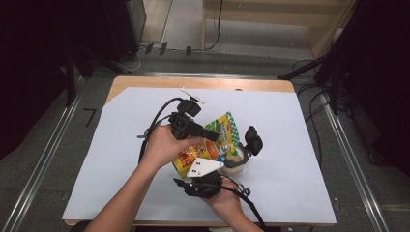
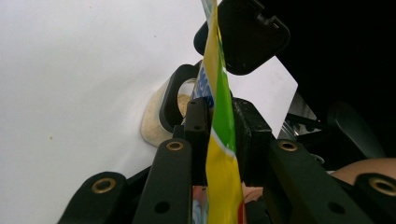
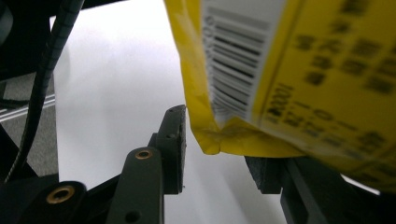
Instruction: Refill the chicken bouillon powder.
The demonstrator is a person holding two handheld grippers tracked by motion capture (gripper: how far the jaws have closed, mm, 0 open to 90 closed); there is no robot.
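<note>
1 yellow snack bag [image 1: 209,145], 1 lidded container [image 1: 237,159], 2 grippers.

A white sheet [image 1: 270,125] covers the wooden tabletop [image 1: 203,83] — bare wood shows along the far edge. Beyond lie grey floor [image 1: 241,58], black cables [image 1: 312,89] and dark stands [image 1: 333,72].

Lying on the table's sheet [image 1: 121,159] near its middle: a packet [image 1: 212,145] standing edge-up between the left gripper [image 1: 212,135] behind and the right gripper [image 1: 220,166] in front, with a container [image 1: 237,162] touching its right side.
</note>
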